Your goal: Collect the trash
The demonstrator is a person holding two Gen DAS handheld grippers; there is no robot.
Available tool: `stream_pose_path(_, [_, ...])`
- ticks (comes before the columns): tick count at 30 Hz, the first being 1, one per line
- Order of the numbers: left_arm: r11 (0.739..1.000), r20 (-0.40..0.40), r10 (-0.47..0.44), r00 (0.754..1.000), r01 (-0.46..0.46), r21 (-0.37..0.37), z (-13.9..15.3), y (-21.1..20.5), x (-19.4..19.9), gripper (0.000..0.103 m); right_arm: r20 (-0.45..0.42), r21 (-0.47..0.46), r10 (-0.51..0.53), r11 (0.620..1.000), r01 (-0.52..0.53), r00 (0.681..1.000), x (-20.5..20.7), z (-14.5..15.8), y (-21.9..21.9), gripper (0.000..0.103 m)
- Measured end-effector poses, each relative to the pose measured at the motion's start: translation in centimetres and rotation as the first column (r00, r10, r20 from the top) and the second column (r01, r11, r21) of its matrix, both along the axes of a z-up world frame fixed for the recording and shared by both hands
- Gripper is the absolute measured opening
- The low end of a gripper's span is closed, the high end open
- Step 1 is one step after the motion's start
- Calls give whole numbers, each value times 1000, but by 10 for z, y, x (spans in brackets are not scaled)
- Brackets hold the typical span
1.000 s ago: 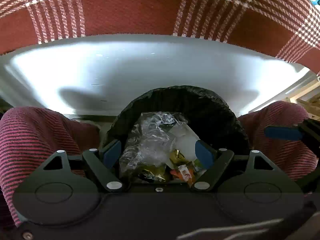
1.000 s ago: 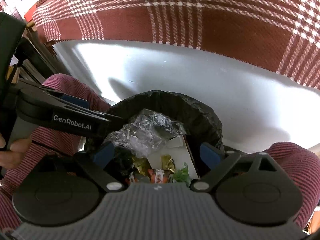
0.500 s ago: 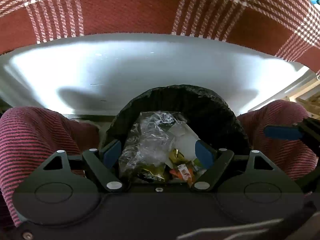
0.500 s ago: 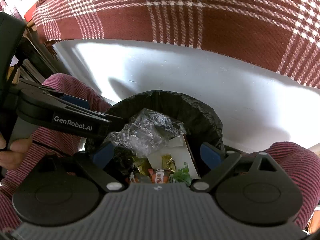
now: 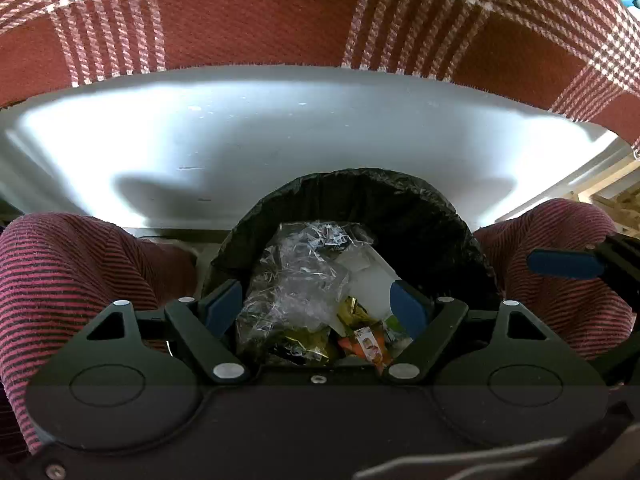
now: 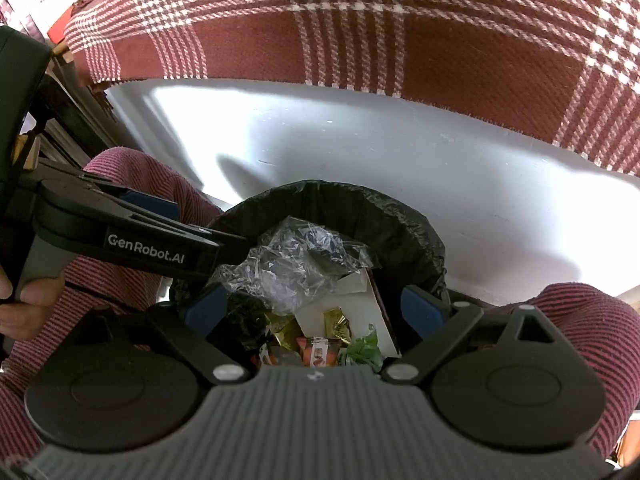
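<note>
Through my left wrist camera, my left gripper (image 5: 316, 308) hangs over the black-lined trash bin (image 5: 420, 204), jaws spread wide and holding nothing. Between them, down in the bin, lie the crumpled clear plastic (image 5: 296, 280), a white carton (image 5: 368, 280) and bright snack wrappers (image 5: 364, 346). The person's striped knees (image 5: 80, 272) flank the bin left and right, and the white table edge (image 5: 280, 140) with its plaid cloth (image 5: 260, 20) lies beyond. Compared with a second ago, nothing has shifted here.

Through my right wrist camera, my right gripper (image 6: 316, 308) is likewise spread and empty above the same bin (image 6: 360, 204), the plastic (image 6: 296, 272) on top. My left gripper (image 6: 160, 236) reaches in from the left, near the rim. This view is unchanged too, so I judge the trash already dropped and both of us pausing before fetching more.
</note>
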State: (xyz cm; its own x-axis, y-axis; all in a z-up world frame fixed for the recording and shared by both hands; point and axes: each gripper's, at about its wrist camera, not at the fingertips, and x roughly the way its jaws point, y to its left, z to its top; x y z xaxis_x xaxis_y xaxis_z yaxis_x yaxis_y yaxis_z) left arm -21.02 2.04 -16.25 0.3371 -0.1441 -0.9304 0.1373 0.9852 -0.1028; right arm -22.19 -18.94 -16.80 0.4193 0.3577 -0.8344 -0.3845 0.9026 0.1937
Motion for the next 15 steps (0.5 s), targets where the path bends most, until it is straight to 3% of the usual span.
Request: stream_pose_path(15, [1000, 0, 3, 1000, -3, -1, 0, -1, -1, 80, -2, 3, -1, 1000, 1, 1000, 0, 0, -1, 98])
